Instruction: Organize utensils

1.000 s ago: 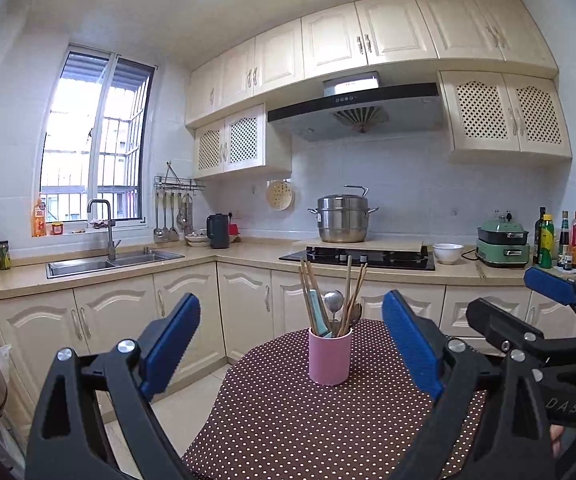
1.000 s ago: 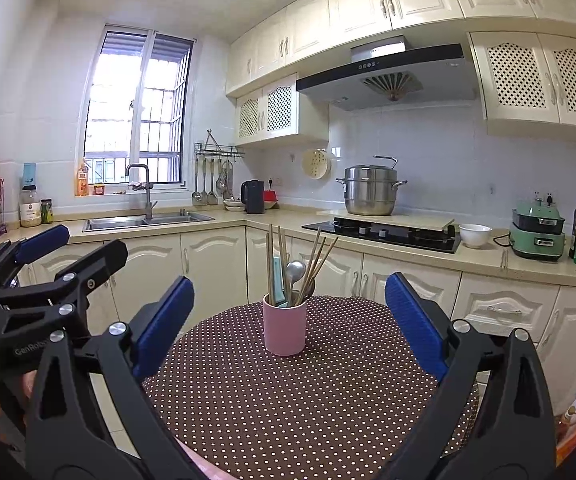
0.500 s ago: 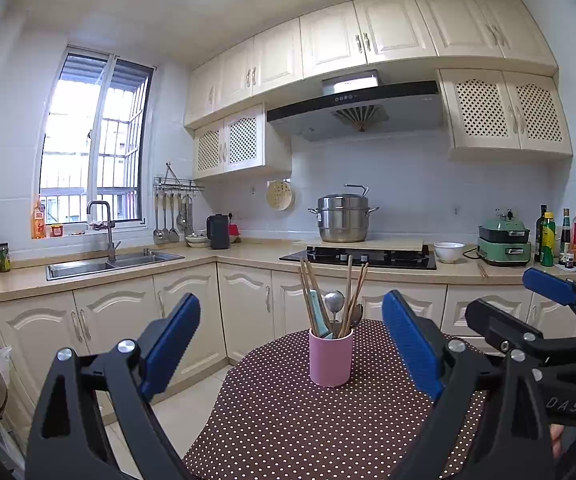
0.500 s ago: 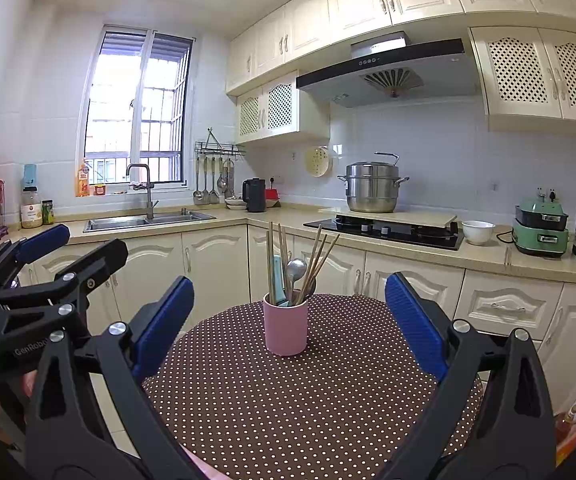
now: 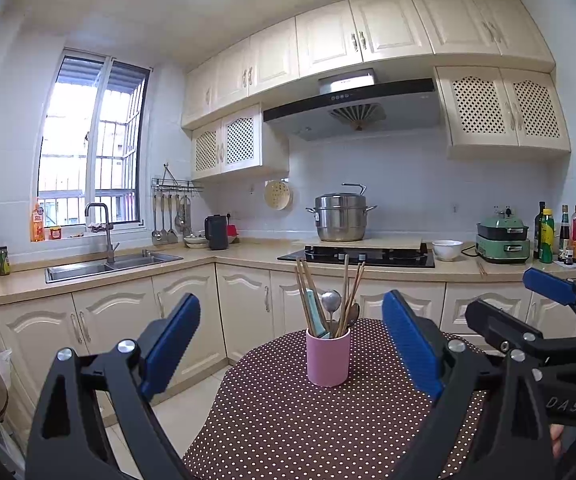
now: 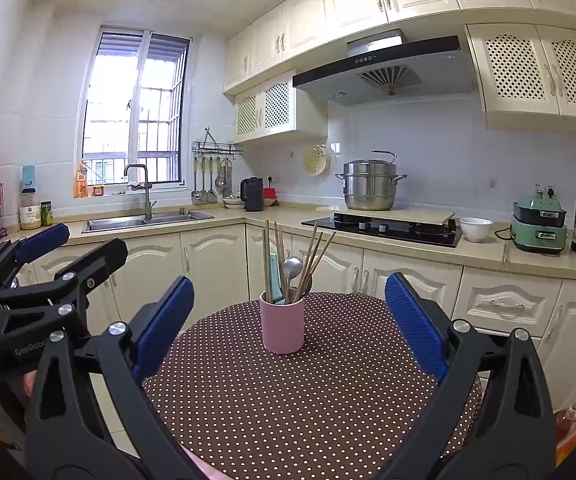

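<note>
Round table (image 5: 288,432) w/ brown white-dotted cloth is sitting in front of both grippers, tile floor below, L-shaped counter (image 5: 248,258) w/ cream cabinets running behind it

Containers, big to small:
- double sink (image 5: 108,266) under the window, contents not visible
- steel steamer pot (image 5: 342,218) sitting lidded on a board over the black cooktop (image 5: 358,256)
- white bowl (image 5: 447,249) on counter just right of cooktop, inside not visible
- pink cup (image 5: 328,358) standing upright near the table's far side, holding several wooden chopsticks (image 5: 306,292) fanning out, a metal spoon (image 5: 331,301) bowl-up, a pale teal utensil; a darker piece behind the spoon, can't ID

Left gripper (image 5: 290,344): blue pads wide apart, holding nothing, touching nothing, framing the cup from the near side w/ clear gap. Right gripper (image 6: 288,322): same, wide apart, empty, cup sitting between its pads in view but farther off. Each gripper is showing at the edge of the other's cam, side by side

Green cooker (image 5: 502,240) and bottles at counter's right end
</note>
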`<state>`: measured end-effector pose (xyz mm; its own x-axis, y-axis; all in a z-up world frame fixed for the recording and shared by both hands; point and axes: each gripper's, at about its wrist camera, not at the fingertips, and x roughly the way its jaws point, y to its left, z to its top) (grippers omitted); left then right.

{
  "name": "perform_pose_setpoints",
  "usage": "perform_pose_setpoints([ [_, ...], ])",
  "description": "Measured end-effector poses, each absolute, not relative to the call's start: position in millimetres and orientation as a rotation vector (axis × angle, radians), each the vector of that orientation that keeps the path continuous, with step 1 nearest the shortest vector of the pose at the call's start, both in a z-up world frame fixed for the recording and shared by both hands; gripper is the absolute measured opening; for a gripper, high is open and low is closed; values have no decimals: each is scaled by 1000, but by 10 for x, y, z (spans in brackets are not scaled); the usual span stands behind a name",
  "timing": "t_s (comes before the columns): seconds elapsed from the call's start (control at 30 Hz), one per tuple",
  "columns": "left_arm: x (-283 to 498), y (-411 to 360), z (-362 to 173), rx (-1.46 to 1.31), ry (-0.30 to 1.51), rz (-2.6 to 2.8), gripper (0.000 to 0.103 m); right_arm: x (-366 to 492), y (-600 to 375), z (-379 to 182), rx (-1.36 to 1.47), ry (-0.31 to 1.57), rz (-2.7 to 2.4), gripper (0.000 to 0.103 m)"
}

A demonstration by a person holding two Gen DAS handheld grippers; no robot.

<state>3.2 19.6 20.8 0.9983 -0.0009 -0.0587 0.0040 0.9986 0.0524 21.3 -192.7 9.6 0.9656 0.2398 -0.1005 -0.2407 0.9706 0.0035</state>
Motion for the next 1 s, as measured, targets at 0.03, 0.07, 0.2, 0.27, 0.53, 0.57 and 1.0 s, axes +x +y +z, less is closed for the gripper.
perform_pose_setpoints([
  [0.03,34,191,209,53,59,-2,91,211,-1928,93,-8,100,243,95],
  [0.07,34,188,207,54,59,-2,91,210,-1931,92,-7,101,242,95],
  [0.2,37,186,196,55,60,-3,91,210,-1936,79,-4,103,241,95],
  [0.27,40,179,194,56,63,-4,91,213,-1939,73,-4,105,241,95],
  [0.53,61,167,185,57,71,-4,91,240,-1936,60,0,115,238,95],
  [0.57,62,166,183,58,72,-3,91,243,-1936,57,1,116,238,95],
  [1.0,91,159,163,63,81,0,91,263,-1928,13,7,131,239,95],
])
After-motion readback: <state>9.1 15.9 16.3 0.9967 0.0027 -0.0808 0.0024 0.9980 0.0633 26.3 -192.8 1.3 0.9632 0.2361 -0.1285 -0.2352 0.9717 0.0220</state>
